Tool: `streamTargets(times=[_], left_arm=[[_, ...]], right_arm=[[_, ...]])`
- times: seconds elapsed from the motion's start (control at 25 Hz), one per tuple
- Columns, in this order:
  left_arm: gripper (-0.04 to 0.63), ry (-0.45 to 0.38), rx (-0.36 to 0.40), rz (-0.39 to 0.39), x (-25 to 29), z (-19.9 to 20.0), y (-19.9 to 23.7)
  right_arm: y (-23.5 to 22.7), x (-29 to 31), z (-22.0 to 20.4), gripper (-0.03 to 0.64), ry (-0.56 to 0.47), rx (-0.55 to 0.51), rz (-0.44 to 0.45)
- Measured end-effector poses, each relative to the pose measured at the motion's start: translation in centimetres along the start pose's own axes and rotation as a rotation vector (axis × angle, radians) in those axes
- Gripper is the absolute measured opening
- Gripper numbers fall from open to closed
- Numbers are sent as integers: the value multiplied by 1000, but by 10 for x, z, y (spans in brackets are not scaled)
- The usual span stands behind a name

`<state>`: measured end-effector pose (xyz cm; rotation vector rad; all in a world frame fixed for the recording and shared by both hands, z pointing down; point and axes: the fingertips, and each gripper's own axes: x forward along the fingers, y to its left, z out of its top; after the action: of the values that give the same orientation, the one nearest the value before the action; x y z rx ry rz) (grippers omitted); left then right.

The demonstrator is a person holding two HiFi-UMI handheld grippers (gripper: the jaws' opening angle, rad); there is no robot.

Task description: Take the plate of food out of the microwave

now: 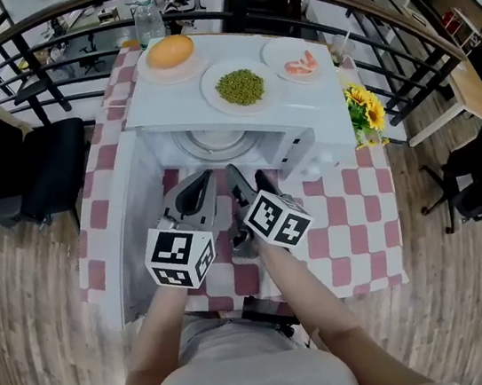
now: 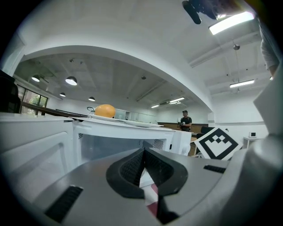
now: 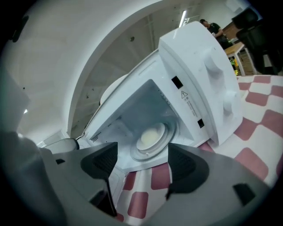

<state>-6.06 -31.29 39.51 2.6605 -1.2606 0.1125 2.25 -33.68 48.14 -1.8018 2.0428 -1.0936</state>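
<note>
A white microwave [image 1: 319, 117] stands on the checkered table with its door [image 1: 132, 212] swung open to the left. Inside, a white plate [image 1: 215, 140] rests on the turntable; in the right gripper view the plate [image 3: 150, 137] holds something pale. My left gripper [image 1: 201, 179] hovers in front of the opening with its jaws shut and empty; the left gripper view looks over the closed gripper [image 2: 144, 154] at the microwave [image 2: 132, 132]. My right gripper [image 1: 247, 175] is beside it, open, short of the cavity. Nothing sits between the open gripper's [image 3: 139, 154] jaws.
On the microwave's top stand a plate with an orange round food [image 1: 170, 51], a plate of green peas [image 1: 240, 87] and a plate of shrimp [image 1: 301, 65]. Sunflowers [image 1: 365, 110] are at its right, a bottle [image 1: 147, 17] behind, a black chair [image 1: 41, 172] left.
</note>
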Motion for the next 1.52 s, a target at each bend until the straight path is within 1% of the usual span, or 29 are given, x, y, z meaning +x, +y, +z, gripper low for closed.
streamTargets(times=[0.16,0.44,0.56,0.64,0.84,0.96,1.08,1.36,1.52], left_arm=[[2,9,-14,5,1,-5,7],[2,24,-25,19,1,-11,22],[2,31,-36,31,-1,-13,31],[2,33,-44,38,-3,-13,37],[2,45,-36,46,-4,-16,48],[2,49,-35,50,-5,-17,54],[2,52,-30,48,-5,-16,57],[2,71,-4,39,-2,-19,60],[2,67,-10,52,-3,-18,68]], right_arm=[[-12,21,-10,350,2,95,-52],[-49,49,-24,350,32,341,-206],[-56,61,-31,350,40,458,-233],[-58,69,-34,351,44,517,-251],[-65,83,-43,351,51,599,-341],[-69,91,-47,351,50,646,-377],[-70,99,-47,351,44,677,-403],[-76,106,-47,351,32,738,-501],[-78,111,-47,362,26,754,-539]])
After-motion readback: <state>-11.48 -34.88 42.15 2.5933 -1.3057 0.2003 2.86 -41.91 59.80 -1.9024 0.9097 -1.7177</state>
